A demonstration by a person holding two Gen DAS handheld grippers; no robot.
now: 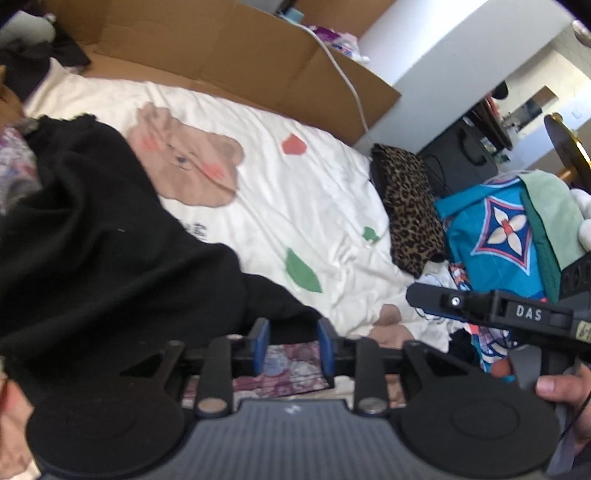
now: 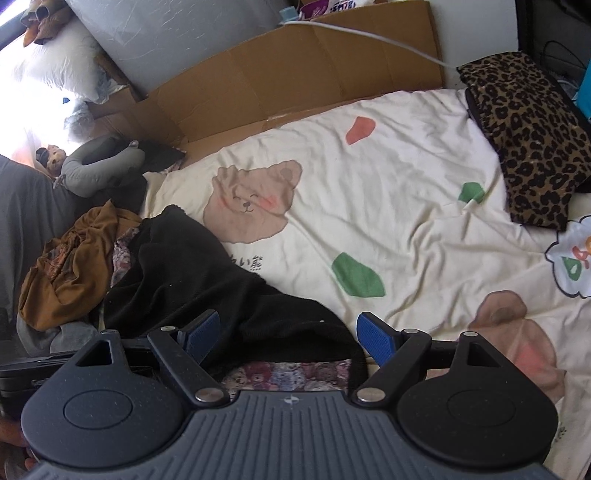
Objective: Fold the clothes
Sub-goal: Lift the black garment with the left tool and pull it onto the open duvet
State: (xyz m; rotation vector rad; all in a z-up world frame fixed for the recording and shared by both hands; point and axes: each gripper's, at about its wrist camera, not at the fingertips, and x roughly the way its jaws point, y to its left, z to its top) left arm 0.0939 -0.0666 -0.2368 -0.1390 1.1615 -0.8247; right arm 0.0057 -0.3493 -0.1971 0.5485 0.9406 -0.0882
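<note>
The black garment (image 2: 192,273) lies crumpled on the bed (image 2: 406,192), at about 9 o'clock from the bear print. Left gripper (image 1: 291,349) jaws parted, empty; right gripper (image 2: 288,336) jaws wide, straddling its hem. Best pinch opposite corners and spread it flat towards 2 o'clock before folding.

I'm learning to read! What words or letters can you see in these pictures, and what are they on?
"DAS": white letters on the right gripper, seen from the left wrist.
Dark writing under the bear face on the blanket: too blurred to read.
Print on the packets behind the cardboard: too small to read.
</note>
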